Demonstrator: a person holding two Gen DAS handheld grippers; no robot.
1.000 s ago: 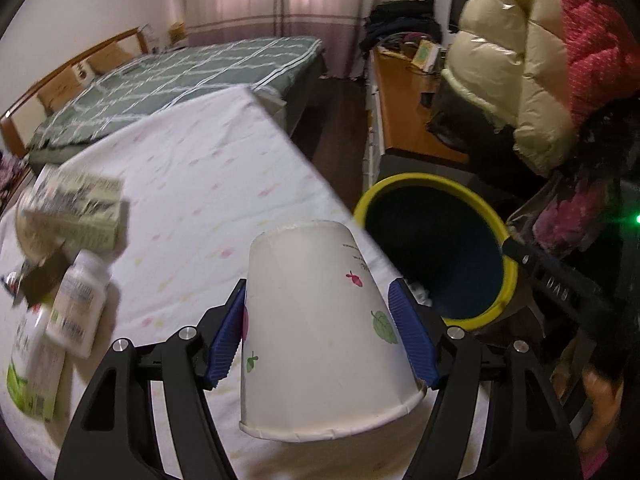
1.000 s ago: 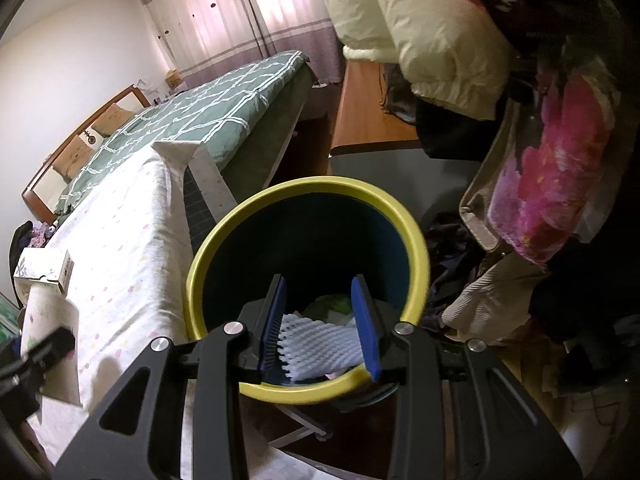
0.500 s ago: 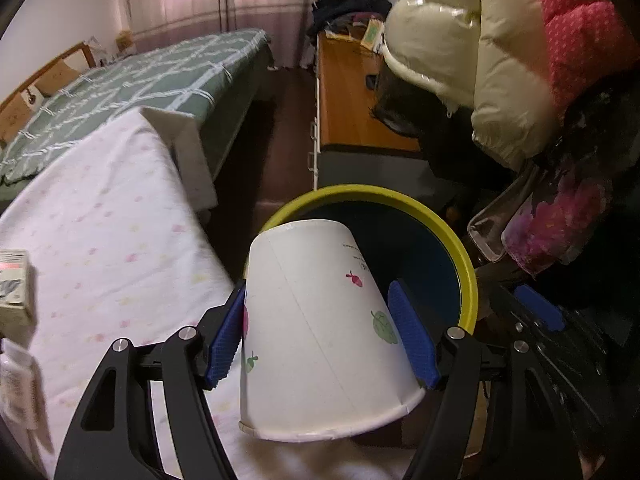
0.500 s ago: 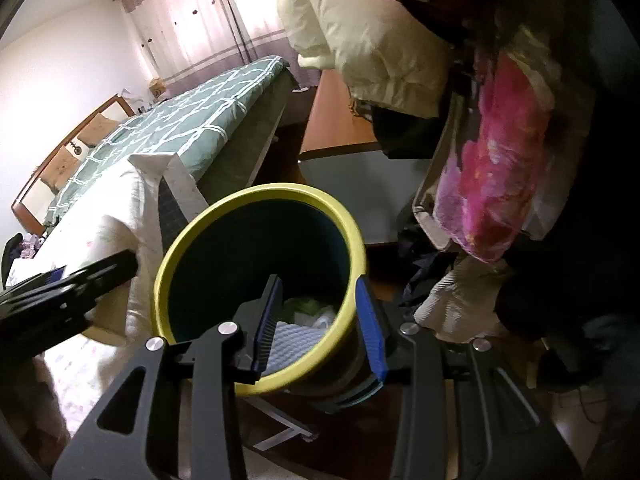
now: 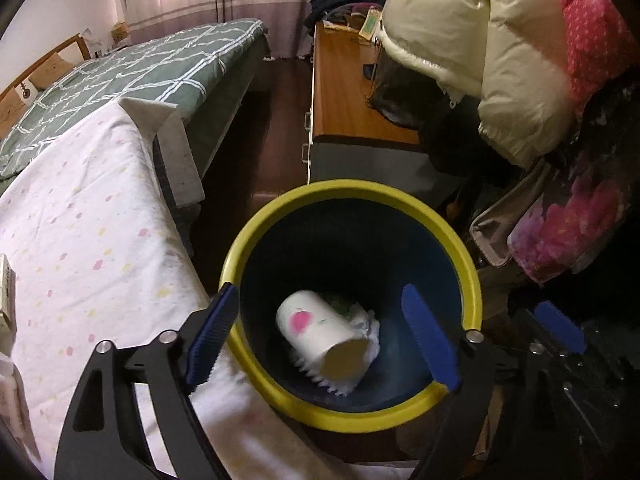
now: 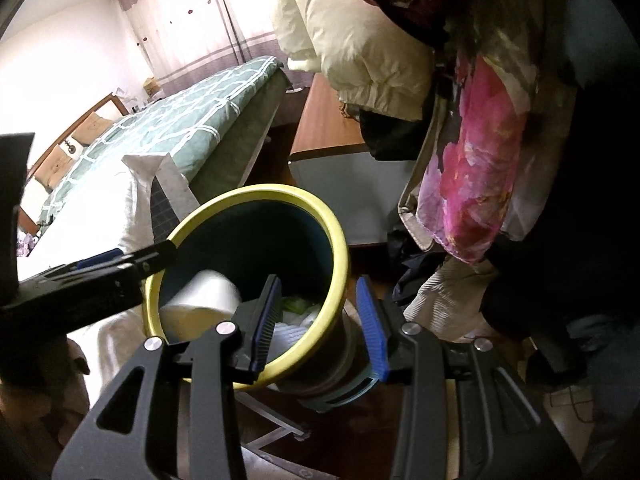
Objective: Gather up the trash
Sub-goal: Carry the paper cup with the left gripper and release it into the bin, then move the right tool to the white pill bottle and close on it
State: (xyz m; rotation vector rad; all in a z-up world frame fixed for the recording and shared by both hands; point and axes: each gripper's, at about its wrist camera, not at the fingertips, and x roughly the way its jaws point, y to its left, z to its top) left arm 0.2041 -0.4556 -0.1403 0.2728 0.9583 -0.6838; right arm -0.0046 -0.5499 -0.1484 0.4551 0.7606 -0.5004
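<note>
A white paper cup (image 5: 316, 332) with a pink spot lies on its side inside the yellow-rimmed blue bin (image 5: 348, 188), on top of white corrugated foam (image 5: 320, 380) and crumpled tissue. My left gripper (image 5: 319, 290) hangs above the bin's mouth; its jaws are opening, wide apart, with nothing between them. In the right wrist view the cup (image 6: 208, 292) is a white blur inside the bin (image 6: 260, 192). My right gripper (image 6: 318, 280) straddles the bin's right wall, one finger inside and one outside, and the pads stand clear of the rim.
A table with a white dotted cloth (image 5: 80, 260) touches the bin's left side, with a small box (image 5: 6, 292) at its left edge. Behind are a bed with a green quilt (image 5: 120, 80) and a wooden cabinet (image 5: 344, 100). Puffy coats (image 5: 460, 40) and a floral bag (image 5: 568, 232) hang close on the right.
My left gripper swung right from over the table to over the bin, opened, and the paper cup dropped in. My right gripper shifted from the bin's middle to its right wall.
</note>
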